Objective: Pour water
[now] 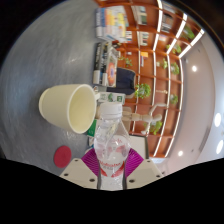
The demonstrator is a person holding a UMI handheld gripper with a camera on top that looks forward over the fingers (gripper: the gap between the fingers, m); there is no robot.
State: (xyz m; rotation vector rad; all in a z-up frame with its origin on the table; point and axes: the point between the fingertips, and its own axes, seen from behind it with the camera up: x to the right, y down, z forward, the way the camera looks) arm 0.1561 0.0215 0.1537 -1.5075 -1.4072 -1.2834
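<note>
1. Gripper at 6 o'clock, magenta pads clamped on either side of a clear plastic bottle.
2. Bottle rising from between the fingers toward 12 o'clock, white cap on, green label above it.
3. Pale yellow cup at 10 o'clock from the bottle, just beside it, tilted with its mouth facing the camera; whether touching, unclear.
4. Small red disc at 8 o'clock, on the grey table.
5. Wooden shelves at 2 o'clock, well beyond.
</note>
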